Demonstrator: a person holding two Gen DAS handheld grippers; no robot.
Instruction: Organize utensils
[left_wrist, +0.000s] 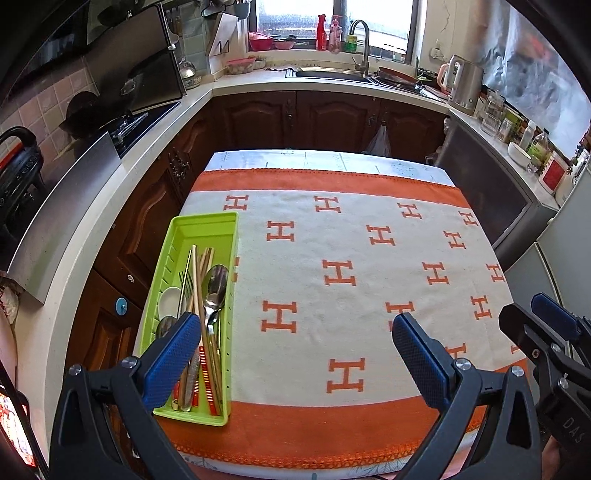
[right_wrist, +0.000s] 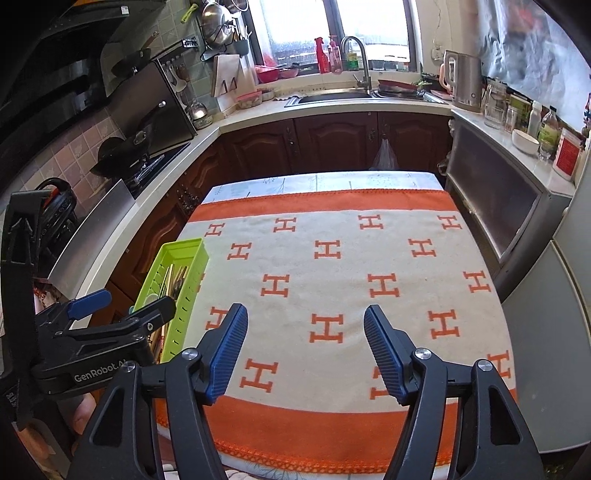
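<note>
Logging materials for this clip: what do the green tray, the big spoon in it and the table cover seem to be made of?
Green tray: looks like moulded plastic, uniform lime colour, slotted wall. Big spoon: likely polished steel, since its bowl shows mirror-like glints. Table cover: apparently woven or terry cloth, matte and fuzzy, with an orange stitched border.

Both wrist cams look fwd/down over cloth-covered table (left_wrist: 332, 258) — left nearer tray (left_wrist: 192, 317).
</note>
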